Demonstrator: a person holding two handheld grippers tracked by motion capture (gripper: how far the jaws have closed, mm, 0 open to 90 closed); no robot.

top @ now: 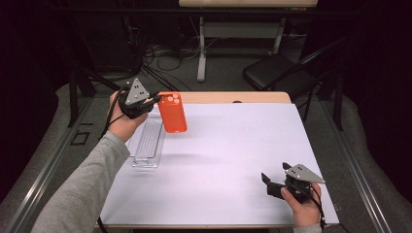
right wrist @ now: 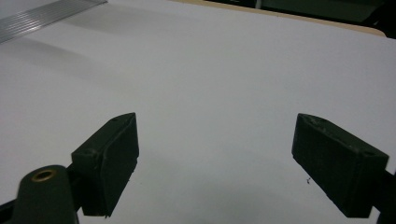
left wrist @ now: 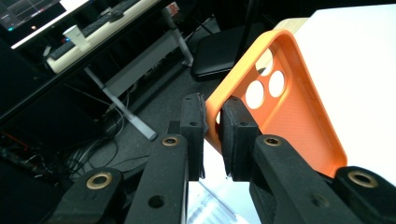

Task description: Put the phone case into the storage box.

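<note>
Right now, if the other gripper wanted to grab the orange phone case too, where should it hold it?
Probably the free long edge of the orange phone case, coming from the right. The left gripper already pinches the thin rim beside the camera holes, and the right gripper stands open on that side; a shell this thin suits pinching at its rim.

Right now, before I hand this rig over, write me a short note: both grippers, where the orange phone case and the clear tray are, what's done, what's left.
Left gripper: shut on the edge of the orange phone case, holding it in the air at the table's far left.
Right gripper: open, nothing between the jaws, low over the white table at the near right.
Clear tray: lying flat on the table beside and below the case; looks empty.
Done: case picked up.
Left: probably setting the case down, perhaps in the tray; the right gripper is free to help.
</note>
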